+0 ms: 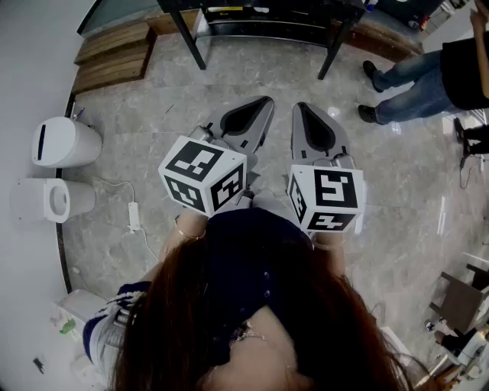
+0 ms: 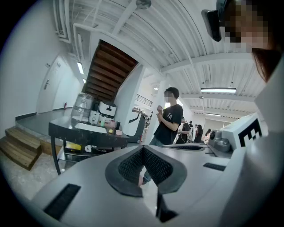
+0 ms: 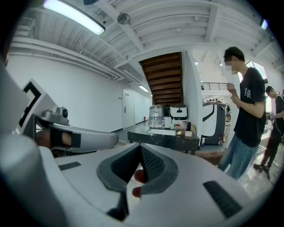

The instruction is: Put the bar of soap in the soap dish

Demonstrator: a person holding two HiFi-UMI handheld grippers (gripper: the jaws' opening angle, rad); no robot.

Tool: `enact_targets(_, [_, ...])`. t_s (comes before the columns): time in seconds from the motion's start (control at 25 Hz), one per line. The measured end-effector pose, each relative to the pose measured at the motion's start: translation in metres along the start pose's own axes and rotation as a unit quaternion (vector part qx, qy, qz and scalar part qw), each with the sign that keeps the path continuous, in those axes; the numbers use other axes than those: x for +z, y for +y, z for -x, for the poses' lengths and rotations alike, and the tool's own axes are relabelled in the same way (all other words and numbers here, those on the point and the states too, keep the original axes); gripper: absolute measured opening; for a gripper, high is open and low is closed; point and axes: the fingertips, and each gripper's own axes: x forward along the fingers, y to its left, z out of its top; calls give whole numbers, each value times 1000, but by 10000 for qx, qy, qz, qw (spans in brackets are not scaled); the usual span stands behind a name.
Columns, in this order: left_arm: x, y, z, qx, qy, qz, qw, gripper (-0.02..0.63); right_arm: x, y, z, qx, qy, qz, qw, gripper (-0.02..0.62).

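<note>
A black table (image 1: 263,23) stands ahead of me across the stone floor; it also shows in the right gripper view (image 3: 164,138) and the left gripper view (image 2: 86,135). A small yellow thing (image 3: 179,132) and a pale pink one (image 3: 188,133) lie on the table's right end, too small to identify. No soap or dish is plainly visible. My left gripper (image 1: 262,101) (image 2: 143,149) and right gripper (image 1: 300,107) (image 3: 140,146) are held side by side in the air, pointing at the table. Both are shut, with nothing between the pads.
A person in a black T-shirt and jeans (image 3: 246,111) (image 1: 416,80) stands right of the table. A water jug (image 3: 156,116) and a white appliance (image 3: 178,113) sit on the table. Wooden steps (image 1: 114,53) and white bins (image 1: 65,143) are at the left.
</note>
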Motion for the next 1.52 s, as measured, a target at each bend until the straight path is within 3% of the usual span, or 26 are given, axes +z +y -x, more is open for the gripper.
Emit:
enact_targets(0.48, [-6, -3, -42, 89, 184, -41, 9998, -8, -5, -42, -16, 76, 24, -63, 9999, 8])
enact_targets(0.88, [-4, 23, -79, 133, 409, -130, 9990, -8, -6, -66, -59, 303, 48, -328, 9990, 8])
enact_targets(1.52, [58, 161, -188, -458, 402, -132, 9981, -8, 40, -107, -228, -240, 117, -187, 9995, 9])
